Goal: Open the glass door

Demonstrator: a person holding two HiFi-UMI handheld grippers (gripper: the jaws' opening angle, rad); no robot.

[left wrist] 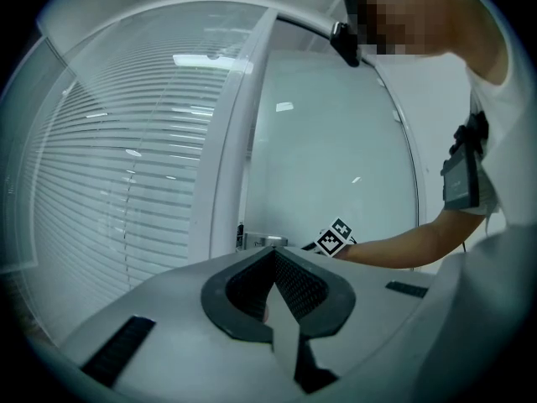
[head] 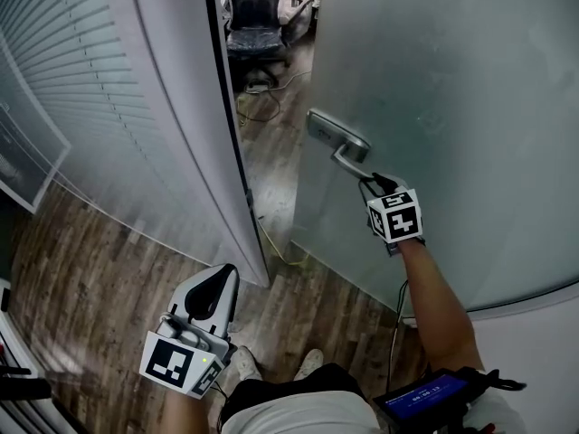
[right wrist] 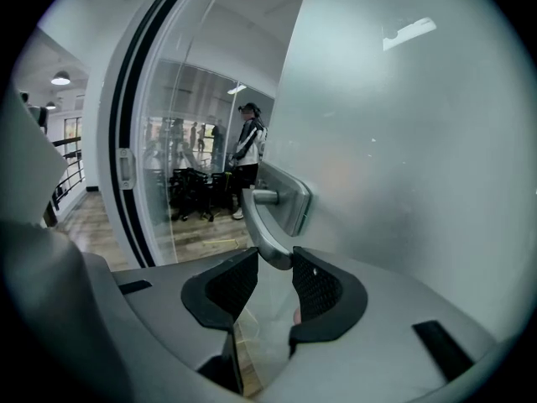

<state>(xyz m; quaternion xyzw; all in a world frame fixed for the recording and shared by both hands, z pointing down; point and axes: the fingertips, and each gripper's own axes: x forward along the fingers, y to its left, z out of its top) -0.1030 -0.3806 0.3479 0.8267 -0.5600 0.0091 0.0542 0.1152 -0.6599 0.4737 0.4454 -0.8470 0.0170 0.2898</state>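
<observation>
The frosted glass door [head: 452, 80] stands partly open, with a gap at its left edge. Its metal lever handle [head: 339, 143] slopes down toward me. My right gripper [head: 369, 181] is shut on the lower end of that handle [right wrist: 264, 233], whose tip sits pinched between the two black pads in the right gripper view [right wrist: 275, 263]. My left gripper [head: 217, 283] hangs low at the front left, clear of the door, its jaws shut with nothing between them [left wrist: 275, 254]. It points at the door [left wrist: 327, 158] from the side.
A frosted wall panel with blinds [head: 90, 107] and a white door frame post [head: 226, 152] bound the gap on the left. Beyond the gap stand an office chair [head: 255, 21] and a person [right wrist: 247, 149]. A cable [head: 271, 242] lies on the wooden floor.
</observation>
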